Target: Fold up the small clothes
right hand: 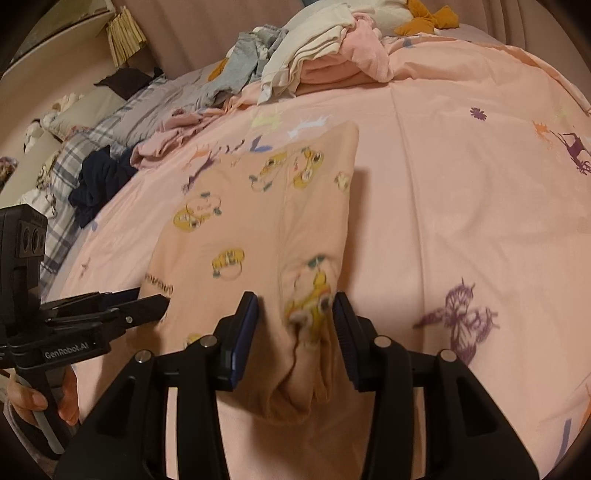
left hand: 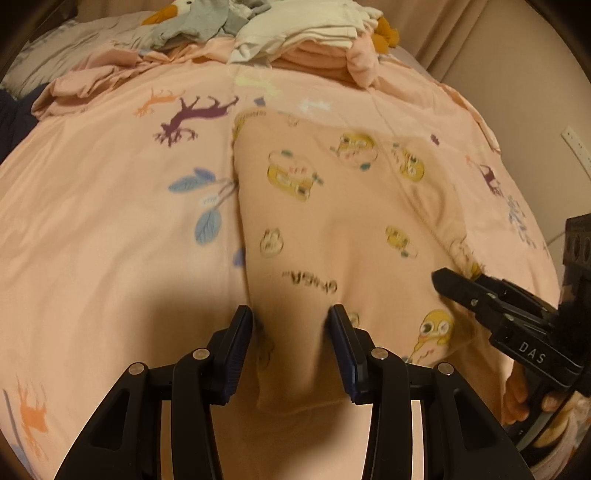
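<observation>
A small peach garment (left hand: 332,221) printed with yellow cartoon figures lies flat on the pink bedsheet (left hand: 110,221). Its near edge bunches up between the fingers of both grippers. My left gripper (left hand: 291,325) stands open over the garment's near left corner, with cloth loose between its pads. My right gripper (right hand: 295,314) is open too, astride a raised fold of the garment (right hand: 258,221) at the near right corner. Each gripper shows in the other's view: the right gripper (left hand: 441,280) at the garment's right edge, the left gripper (right hand: 162,301) at its left edge.
A pile of white, pink and grey clothes (right hand: 314,59) sits at the far side of the bed, also seen as the clothes pile (left hand: 303,33). A dark navy garment (right hand: 99,184) and a checked blanket (right hand: 66,158) lie far left. A hand (right hand: 33,402) holds the left gripper's handle.
</observation>
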Motion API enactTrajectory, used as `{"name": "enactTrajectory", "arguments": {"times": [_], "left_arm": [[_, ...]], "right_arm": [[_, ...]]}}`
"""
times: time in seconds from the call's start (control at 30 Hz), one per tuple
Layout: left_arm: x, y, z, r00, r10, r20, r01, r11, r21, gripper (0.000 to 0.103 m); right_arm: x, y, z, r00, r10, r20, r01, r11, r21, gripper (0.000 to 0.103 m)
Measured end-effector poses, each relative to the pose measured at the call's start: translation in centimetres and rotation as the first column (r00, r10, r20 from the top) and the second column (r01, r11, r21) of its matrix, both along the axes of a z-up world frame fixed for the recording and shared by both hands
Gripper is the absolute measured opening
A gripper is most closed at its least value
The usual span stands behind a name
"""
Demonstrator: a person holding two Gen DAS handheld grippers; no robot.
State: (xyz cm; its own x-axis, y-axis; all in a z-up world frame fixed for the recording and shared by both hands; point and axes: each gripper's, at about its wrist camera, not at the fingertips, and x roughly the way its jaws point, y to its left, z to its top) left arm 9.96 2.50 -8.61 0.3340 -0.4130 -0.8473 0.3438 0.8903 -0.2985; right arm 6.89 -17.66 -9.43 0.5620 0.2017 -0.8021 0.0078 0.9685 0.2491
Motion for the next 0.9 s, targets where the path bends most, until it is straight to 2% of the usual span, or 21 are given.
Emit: {"name": "enactTrajectory", "arguments": {"times": [0.1, 0.23, 0.3, 0.33, 0.37, 0.43, 0.53, 0.57, 0.6, 0.67, 0.7, 0.77, 0.9], "left_arm": [[-0.4, 0.5, 0.3, 1.0, 0.016, -0.011, -0.016, 1.0, -0.016, 0.041], [-1.5, 0.4, 1.5, 1.0, 0.019, 0.017, -0.02, 1.0, 0.02, 0.041], [-2.2, 0.2, 2.2, 0.999, 0.024, 0.03, -0.025, 0.999, 0.048, 0.041], [-2.4, 0.2, 2.4, 0.999, 0.024, 0.03, -0.026, 0.998, 0.058, 0.045], [-2.7, 0.0, 2.6, 1.0, 0.015, 0.024, -0.017, 0.997, 0.07, 0.056], [-3.3, -0.2, 3.2, 0.999, 0.013, 0.04, -0.016, 0.996, 0.089, 0.065], [-4.8, -0.4, 4.6, 0.994, 0.025, 0.105, -0.042, 0.986, 0.159, 0.066], [-5.2, -0.3, 5.1, 0.992, 0.03, 0.122, -0.05, 0.986, 0.162, 0.066], [-5.5, -0.1, 5.5, 0.991, 0.033, 0.127, -0.053, 0.986, 0.156, 0.067], [-6.1, 0.3, 6.5, 0.989, 0.051, 0.141, -0.073, 0.985, 0.155, 0.086], [-6.4, 0.3, 6.9, 0.987, 0.057, 0.151, -0.081, 0.984, 0.156, 0.089], [-7.2, 0.8, 7.7, 0.983, 0.07, 0.171, -0.095, 0.985, 0.144, 0.091], [-7.6, 1.5, 8.4, 0.984, 0.086, 0.157, -0.107, 0.986, 0.127, 0.091]], "right_arm": [[-0.8, 0.2, 0.1, 1.0, -0.005, -0.009, 0.004, 1.0, -0.024, 0.045], [-2.0, 0.8, 1.3, 1.0, -0.006, 0.001, 0.007, 0.995, -0.096, 0.045], [-2.6, 1.2, 2.2, 1.0, -0.001, 0.017, 0.003, 0.993, -0.119, 0.054], [-3.0, 1.5, 2.9, 0.999, -0.002, 0.033, 0.006, 0.992, -0.13, 0.064], [-3.2, 1.5, 3.2, 0.999, -0.005, 0.043, 0.011, 0.991, -0.134, 0.073], [-4.0, 1.9, 4.4, 0.997, -0.011, 0.072, 0.022, 0.989, -0.145, 0.082], [-5.0, 2.4, 6.1, 0.994, -0.009, 0.108, 0.027, 0.987, -0.159, 0.097], [-5.3, 2.5, 6.5, 0.993, -0.012, 0.113, 0.03, 0.986, -0.162, 0.102], [-5.7, 2.7, 7.0, 0.993, -0.014, 0.12, 0.034, 0.985, -0.168, 0.103], [-6.5, 3.2, 7.9, 0.991, -0.011, 0.137, 0.036, 0.983, -0.178, 0.103], [-6.8, 3.3, 8.2, 0.99, -0.014, 0.141, 0.04, 0.982, -0.185, 0.103], [-7.5, 3.5, 8.8, 0.989, -0.017, 0.15, 0.046, 0.98, -0.194, 0.103], [-8.3, 3.9, 9.7, 0.988, -0.014, 0.155, 0.042, 0.982, -0.181, 0.103]]}}
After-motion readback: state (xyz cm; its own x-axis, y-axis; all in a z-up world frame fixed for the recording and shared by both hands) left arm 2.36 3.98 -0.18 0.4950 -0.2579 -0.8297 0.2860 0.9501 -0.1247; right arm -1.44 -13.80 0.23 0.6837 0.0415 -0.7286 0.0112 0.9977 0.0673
